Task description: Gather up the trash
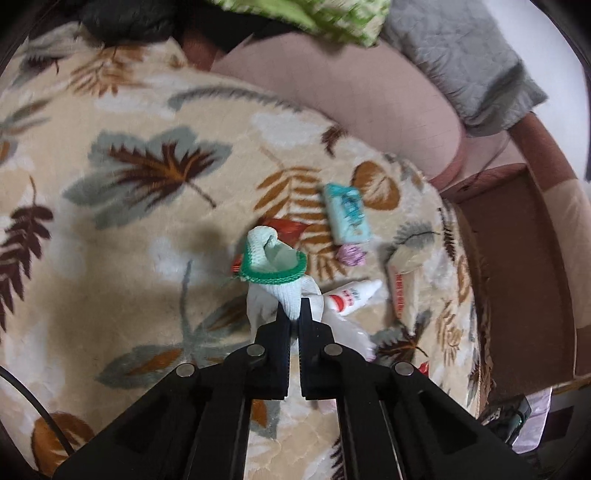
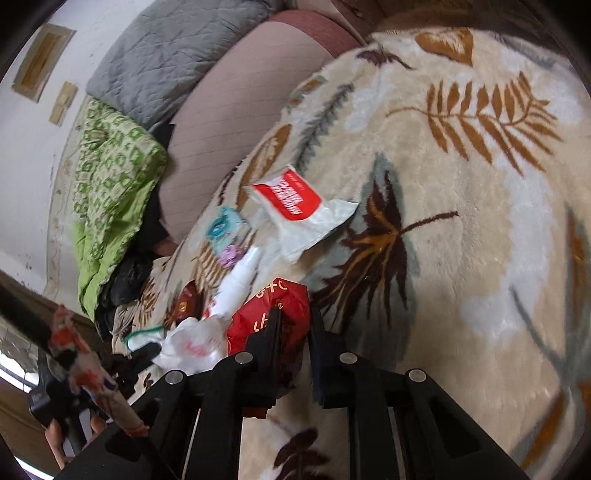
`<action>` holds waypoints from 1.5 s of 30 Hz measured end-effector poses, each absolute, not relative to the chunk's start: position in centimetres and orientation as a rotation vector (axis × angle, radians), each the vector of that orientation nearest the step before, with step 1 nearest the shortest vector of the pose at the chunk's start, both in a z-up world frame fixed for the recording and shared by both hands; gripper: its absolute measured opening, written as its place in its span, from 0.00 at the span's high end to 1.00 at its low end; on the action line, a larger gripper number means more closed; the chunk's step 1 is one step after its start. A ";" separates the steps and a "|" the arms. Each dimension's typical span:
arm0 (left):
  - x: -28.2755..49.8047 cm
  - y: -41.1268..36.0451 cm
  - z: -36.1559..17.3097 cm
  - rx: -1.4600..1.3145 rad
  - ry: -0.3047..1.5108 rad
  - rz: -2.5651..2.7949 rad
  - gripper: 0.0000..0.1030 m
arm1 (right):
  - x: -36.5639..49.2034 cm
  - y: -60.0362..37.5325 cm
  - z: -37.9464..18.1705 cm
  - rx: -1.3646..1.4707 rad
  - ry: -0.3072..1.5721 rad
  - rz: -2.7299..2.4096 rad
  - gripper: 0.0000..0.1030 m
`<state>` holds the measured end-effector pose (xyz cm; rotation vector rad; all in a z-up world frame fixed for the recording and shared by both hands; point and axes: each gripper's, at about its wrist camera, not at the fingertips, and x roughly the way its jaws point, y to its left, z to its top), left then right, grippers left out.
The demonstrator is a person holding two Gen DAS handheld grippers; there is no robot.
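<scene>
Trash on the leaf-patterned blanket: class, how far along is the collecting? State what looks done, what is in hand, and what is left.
Done: nothing visibly collected; no bin shows. In hand: the left claw is shut on a white glove with a green cuff; the right claw pinches a red wrapper. Left on the blanket: a teal packet, a white tube, a purple wad and a red-and-white packet.

Blur, edges and overlaps

The green cloth (image 1: 325, 18) is blurred and cut by the top edge; print on the teal packet (image 1: 347, 214) is unreadable; the red bag (image 2: 273, 317) hides behind gripper fingers.
</scene>
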<state>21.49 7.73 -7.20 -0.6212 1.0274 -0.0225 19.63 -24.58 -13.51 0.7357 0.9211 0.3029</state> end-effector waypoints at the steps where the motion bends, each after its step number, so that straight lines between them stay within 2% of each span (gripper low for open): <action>1: 21.2 7.6 -6.6 -0.614 1.016 -0.036 0.97 | 19.3 -24.5 -13.2 0.735 0.916 0.305 0.85; 11: 18.4 7.1 -2.1 -0.627 0.883 -0.159 0.97 | 12.7 -24.5 -7.7 0.642 0.796 0.318 0.85; 19: 15.8 6.1 -0.2 -0.661 0.847 -0.239 0.97 | 5.6 -25.9 -3.7 0.629 0.714 0.321 0.85; 33: -1.7 1.4 3.5 -0.649 0.756 -0.364 0.97 | -5.6 -30.0 -0.1 0.659 0.605 0.354 0.85; 45: -8.9 -6.6 7.3 -0.524 0.742 -0.562 0.97 | -13.1 -35.1 2.8 0.641 0.499 0.298 0.85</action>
